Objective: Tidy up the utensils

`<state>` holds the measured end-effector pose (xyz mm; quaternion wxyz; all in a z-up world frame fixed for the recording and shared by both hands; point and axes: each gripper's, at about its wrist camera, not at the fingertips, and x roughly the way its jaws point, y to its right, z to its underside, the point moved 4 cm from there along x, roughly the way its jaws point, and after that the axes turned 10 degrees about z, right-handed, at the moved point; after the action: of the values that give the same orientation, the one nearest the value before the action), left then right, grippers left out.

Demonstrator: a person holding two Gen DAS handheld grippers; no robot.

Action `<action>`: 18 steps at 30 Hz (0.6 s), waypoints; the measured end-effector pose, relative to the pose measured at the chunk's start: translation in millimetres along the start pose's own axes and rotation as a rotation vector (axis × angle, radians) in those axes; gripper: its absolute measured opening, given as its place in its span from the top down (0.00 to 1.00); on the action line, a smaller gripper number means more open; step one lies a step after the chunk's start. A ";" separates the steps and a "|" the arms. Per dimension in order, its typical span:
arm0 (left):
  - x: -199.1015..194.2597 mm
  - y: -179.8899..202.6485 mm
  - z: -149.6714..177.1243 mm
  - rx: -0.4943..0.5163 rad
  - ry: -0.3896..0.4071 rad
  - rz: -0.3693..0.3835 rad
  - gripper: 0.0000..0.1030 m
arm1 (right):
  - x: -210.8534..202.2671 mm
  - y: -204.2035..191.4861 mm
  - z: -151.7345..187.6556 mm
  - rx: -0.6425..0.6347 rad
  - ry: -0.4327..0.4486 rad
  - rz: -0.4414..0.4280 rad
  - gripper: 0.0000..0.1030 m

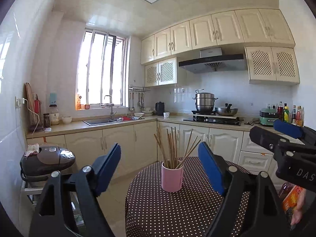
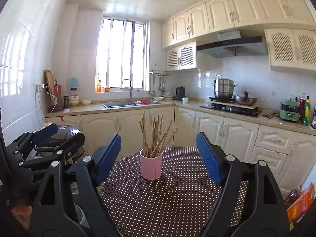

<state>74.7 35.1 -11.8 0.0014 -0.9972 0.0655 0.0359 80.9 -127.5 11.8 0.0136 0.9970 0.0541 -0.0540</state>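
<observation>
The left gripper (image 1: 159, 165) and right gripper (image 2: 159, 155) are both spread wide, holding nothing, near the pink cup (image 2: 150, 167) of chopsticks (image 2: 156, 136) on the table (image 2: 167, 203).

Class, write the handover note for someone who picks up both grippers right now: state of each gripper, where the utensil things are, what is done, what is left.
Left gripper: open, empty, held above the near edge of the table, aimed at the cup.
Right gripper: open, empty, alongside the left one, also aimed at the cup.
Pink cup: upright on the polka-dot table, apart from both grippers.
Chopsticks: all visible ones stand in the cup, fanned out loosely.
Done: no loose chopsticks show on the table.
Left: possibly nothing; check outside the views for strays, perhaps straighten the bundle.
</observation>
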 end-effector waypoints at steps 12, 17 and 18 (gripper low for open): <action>-85.2 17.4 -10.9 0.007 0.093 0.001 0.14 | -87.8 -3.3 6.2 0.005 0.101 0.025 0.11; -99.7 21.6 -15.0 0.025 0.120 -0.011 0.11 | -105.5 -7.2 4.5 0.005 0.136 0.021 0.10; -102.0 21.3 -16.3 0.027 0.123 -0.013 0.11 | -107.4 -8.4 3.8 -0.006 0.146 0.032 0.10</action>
<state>-27.7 27.2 11.8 0.0110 -0.9978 0.0593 -0.0264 -26.5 -130.7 19.6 0.0135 0.9990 0.0392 0.0192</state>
